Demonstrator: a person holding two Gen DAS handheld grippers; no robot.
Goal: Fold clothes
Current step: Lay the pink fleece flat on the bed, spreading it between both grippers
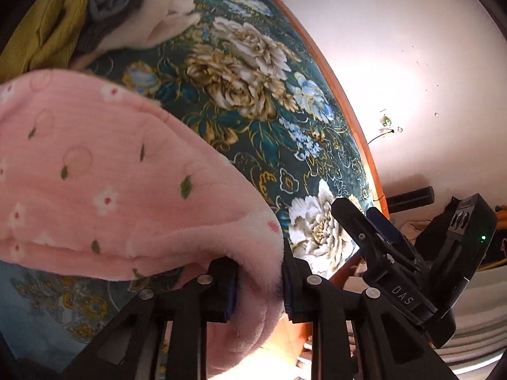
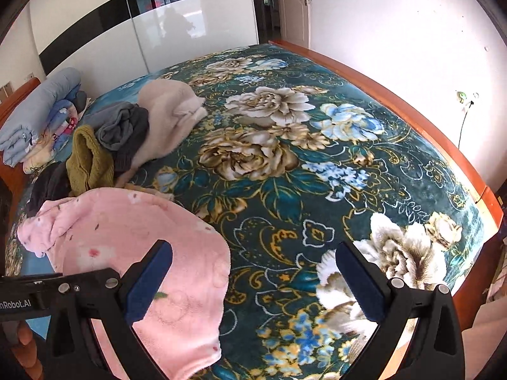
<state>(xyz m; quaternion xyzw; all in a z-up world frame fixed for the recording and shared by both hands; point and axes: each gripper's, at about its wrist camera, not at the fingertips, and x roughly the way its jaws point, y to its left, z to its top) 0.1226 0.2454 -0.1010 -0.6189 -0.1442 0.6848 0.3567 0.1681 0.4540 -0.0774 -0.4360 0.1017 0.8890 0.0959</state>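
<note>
From my left wrist camera, my left gripper is closed on a thick fold of a pink fleece garment printed with small white flowers and green leaves. The fleece bunches between my two blue-padded jaws and billows up and away to the left, filling the left half of the view. Beneath it lies a dark teal bedspread with large cream, gold and blue flowers. At the top left sits a pile of clothes: mustard, grey and cream pieces. My right gripper shows at the lower right, beside the bed's wooden edge.

From my right wrist camera, my right gripper is wide open and holds nothing. The pink fleece garment lies on the bedspread at the lower left, running behind and beneath my left-hand jaw, while my right-hand jaw hangs over bare flowered cloth. The pile of clothes is farther back on the left, with folded bedding behind it near the headboard. A fingertip shows at the lower left edge.
</note>
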